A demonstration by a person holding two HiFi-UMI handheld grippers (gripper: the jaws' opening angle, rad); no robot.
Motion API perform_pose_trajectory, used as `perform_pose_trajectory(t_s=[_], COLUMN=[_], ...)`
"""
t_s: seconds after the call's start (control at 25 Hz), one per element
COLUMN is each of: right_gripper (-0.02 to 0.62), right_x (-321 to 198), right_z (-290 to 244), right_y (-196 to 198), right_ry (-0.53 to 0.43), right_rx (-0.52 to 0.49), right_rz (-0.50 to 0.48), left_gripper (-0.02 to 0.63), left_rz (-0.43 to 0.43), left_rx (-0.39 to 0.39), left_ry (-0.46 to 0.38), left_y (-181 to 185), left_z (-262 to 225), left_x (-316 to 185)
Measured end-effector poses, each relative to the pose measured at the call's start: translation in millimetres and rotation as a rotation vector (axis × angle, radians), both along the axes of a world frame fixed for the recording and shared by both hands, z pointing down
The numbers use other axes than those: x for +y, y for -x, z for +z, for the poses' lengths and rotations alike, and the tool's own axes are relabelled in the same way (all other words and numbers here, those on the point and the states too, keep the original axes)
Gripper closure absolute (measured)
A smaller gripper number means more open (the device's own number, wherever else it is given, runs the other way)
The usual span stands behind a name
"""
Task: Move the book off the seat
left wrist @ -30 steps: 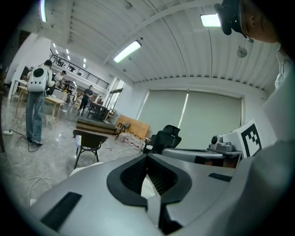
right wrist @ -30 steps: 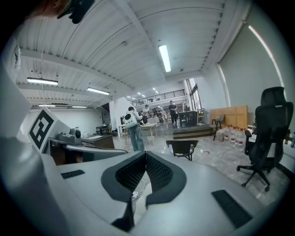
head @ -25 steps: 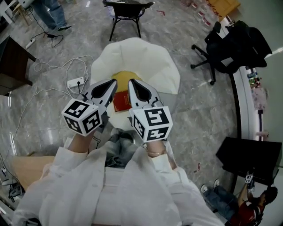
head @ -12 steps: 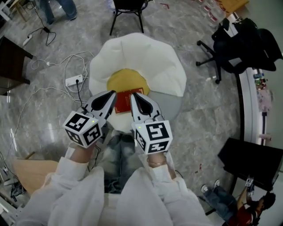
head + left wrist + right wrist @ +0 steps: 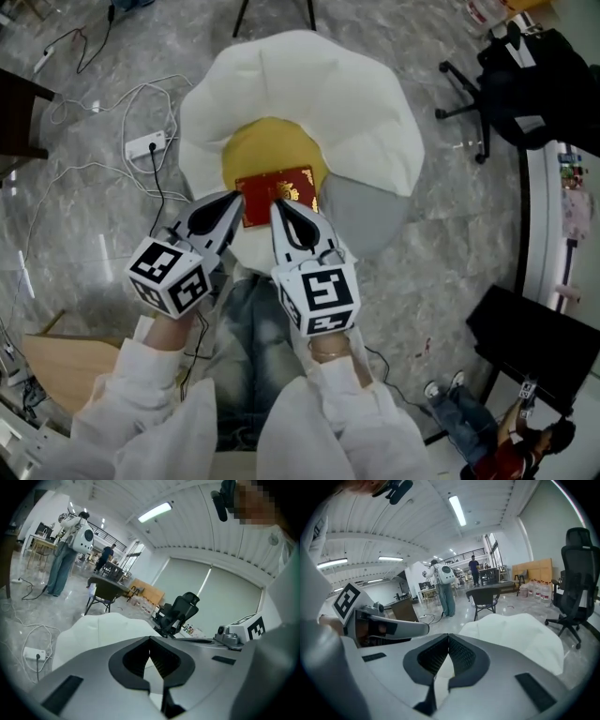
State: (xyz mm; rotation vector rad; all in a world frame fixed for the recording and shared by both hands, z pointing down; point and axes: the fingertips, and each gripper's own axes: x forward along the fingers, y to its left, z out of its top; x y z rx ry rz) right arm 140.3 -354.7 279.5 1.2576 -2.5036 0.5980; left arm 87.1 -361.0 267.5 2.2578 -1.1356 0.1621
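A red book [image 5: 291, 187] lies flat on the yellow middle [image 5: 267, 150] of a white beanbag seat [image 5: 309, 94]. In the head view my left gripper [image 5: 238, 196] is shut, with its tip at the book's left near corner. My right gripper [image 5: 275, 202] is shut too, and its tip overlaps the book's near edge. Whether either one touches the book I cannot tell. Nothing is held. The left gripper view shows the shut left gripper [image 5: 150, 638] over the white seat [image 5: 103, 630]. The right gripper view shows the shut right gripper [image 5: 448, 635] with the seat [image 5: 520, 634] beyond. The book is hidden in both gripper views.
A power strip [image 5: 145, 145] with loose white cables lies on the marble floor left of the seat. A black office chair [image 5: 534, 84] stands at the right, and a dark chair's legs [image 5: 272, 11] behind the seat. A wooden board [image 5: 52, 361] lies at lower left. People stand in the distance [image 5: 65, 555].
Both grippers have come down towards the seat, side by side. The seat and the book now look larger, and the tips have reached the book's near edge. Both stayed shut.
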Motion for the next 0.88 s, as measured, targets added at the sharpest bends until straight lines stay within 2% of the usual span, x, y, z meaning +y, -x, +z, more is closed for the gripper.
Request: perform_pose_trajectory(t_s=[0.16, 0.44, 0.72, 0.88], right_gripper=[0.583, 0.583, 0.583, 0.584], right_x=[-18, -38, -44, -49], right_z=[52, 136, 213, 252], right_y=[9, 25, 33, 31], right_ry=[0.019, 0.067, 0.109, 0.107], right_rx=[0.012, 0.023, 0.047, 0.06], right_rz=[-0.01, -0.001, 0.016, 0.028], left_gripper=[0.601, 0.601, 0.601, 0.601], left_rz=[-0.006, -0.015, -0.059, -0.047], left_rx=[0.005, 0.031, 0.037, 0.035], left_ry=[0.015, 0.099, 0.117, 0.119], left_y=[9, 20, 31, 30], left_z=[49, 151, 231, 264], left_x=[-17, -21, -38, -44])
